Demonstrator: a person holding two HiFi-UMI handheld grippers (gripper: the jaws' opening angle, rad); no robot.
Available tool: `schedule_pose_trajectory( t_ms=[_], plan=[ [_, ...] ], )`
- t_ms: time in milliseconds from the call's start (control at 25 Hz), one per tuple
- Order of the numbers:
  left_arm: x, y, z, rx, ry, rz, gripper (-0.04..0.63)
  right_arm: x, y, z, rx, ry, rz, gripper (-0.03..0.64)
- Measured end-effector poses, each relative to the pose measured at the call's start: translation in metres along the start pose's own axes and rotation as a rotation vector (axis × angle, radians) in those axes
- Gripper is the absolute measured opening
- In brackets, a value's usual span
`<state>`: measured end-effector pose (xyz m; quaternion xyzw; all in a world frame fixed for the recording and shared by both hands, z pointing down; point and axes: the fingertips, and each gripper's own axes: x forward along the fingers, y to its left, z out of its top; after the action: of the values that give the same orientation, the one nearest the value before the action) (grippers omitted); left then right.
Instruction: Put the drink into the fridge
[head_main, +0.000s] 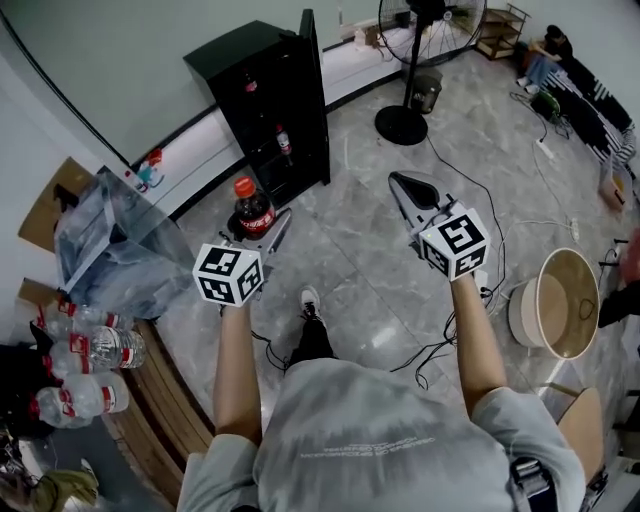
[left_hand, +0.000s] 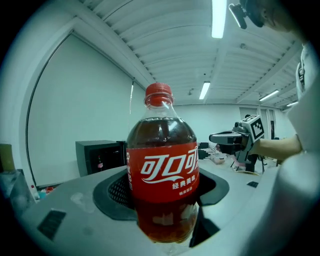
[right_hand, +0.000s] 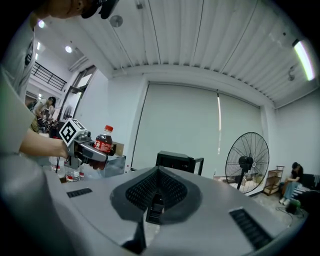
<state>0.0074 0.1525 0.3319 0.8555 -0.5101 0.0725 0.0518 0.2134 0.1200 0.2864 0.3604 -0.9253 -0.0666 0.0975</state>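
A cola bottle with a red cap and red label stands upright between the jaws of my left gripper, which is shut on it. In the left gripper view the bottle fills the centre, held low on its body. The black fridge stands ahead by the wall with its door open; a small bottle sits on a shelf inside. My right gripper hovers to the right, shut and empty, its pads meeting in the right gripper view, where the fridge shows beyond.
A standing fan is right of the fridge. Several water bottles lie on a wooden bench at left, beside a clear plastic bag. A round tub and floor cables lie at right.
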Motion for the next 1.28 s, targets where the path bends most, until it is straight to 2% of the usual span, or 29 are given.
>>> schedule_pose_trajectory(
  t_ms=[360,680,1000,1280],
  plan=[
    [0.095,0.146,0.011,0.023,0.053,-0.034,0.302,0.159,-0.046,0.023,0.024,0.012,-0.03,0.002],
    [0.174,0.239,0.01,-0.006,0.061,-0.082,0.302,0.273,-0.083,0.015,0.04,0.073,-0.052,0.002],
    [0.228,0.292,-0.006,-0.044,0.097,-0.084,0.302,0.338,-0.1,0.002,0.056,0.089,-0.055,0.002],
    [0.283,0.32,-0.03,-0.091,0.134,-0.081,0.302,0.389,-0.122,-0.021,0.086,0.104,-0.004,0.002]
  ],
)
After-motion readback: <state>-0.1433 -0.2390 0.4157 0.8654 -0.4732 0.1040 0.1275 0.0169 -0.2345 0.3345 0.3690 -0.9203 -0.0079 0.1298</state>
